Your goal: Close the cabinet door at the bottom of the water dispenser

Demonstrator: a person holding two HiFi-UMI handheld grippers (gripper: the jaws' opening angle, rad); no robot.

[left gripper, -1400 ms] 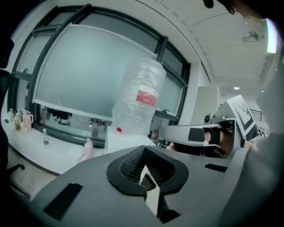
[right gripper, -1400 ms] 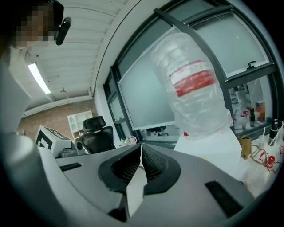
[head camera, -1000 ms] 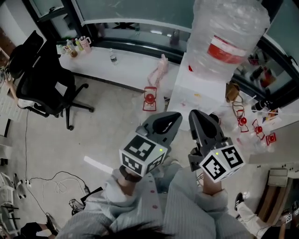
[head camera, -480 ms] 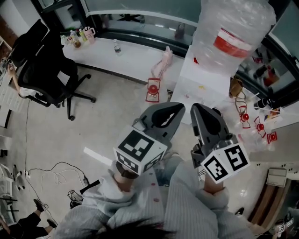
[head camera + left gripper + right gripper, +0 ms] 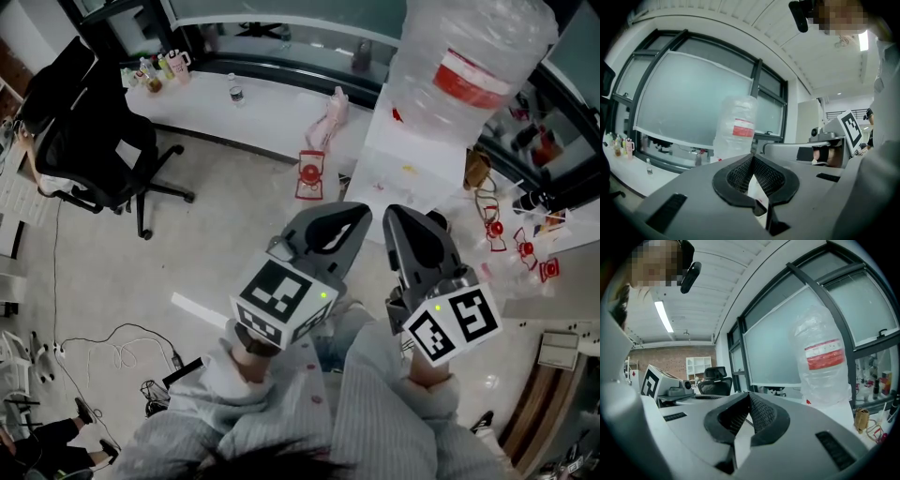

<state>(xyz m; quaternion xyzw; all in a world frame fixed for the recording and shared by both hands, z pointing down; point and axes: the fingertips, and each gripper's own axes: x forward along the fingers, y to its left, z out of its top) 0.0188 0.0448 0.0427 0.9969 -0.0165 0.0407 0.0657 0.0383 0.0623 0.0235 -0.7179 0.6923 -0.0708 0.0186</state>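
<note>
**A:** Two grippers side by side. How wide are they?

**B:** Both are closed. The left gripper [image 5: 359,212] has its ribbed pads meeting at the tips with nothing between them. The right gripper [image 5: 397,215] is pressed together the same way and carries nothing. Neither touches anything, and both point level toward the water dispenser [image 5: 412,173].

**A:** And the cabinet door?

**B:** It belongs low on the dispenser's front. The grippers hide that part in the head view, and neither gripper view shows it, so I cannot tell how it stands. The white body rises just ahead of the tips, with a big clear water bottle [image 5: 469,66] on top.

**A:** What surrounds it?

**B:** A long white surface [image 5: 272,120] runs under the window wall. The dispenser stands at its right end, beside a pink item [image 5: 333,111]. Small bottles [image 5: 155,73] cluster at the left end, and one clear bottle [image 5: 233,90] stands near the back edge. A black office chair [image 5: 94,155] stands off the left end.

**A:** Room to move?

**B:** The pale floor [image 5: 225,253] is open between the chair and the dispenser. A red-and-white object [image 5: 307,180] sits below the surface's front edge, near the dispenser. Cables [image 5: 103,361] trail at the lower left.
</note>
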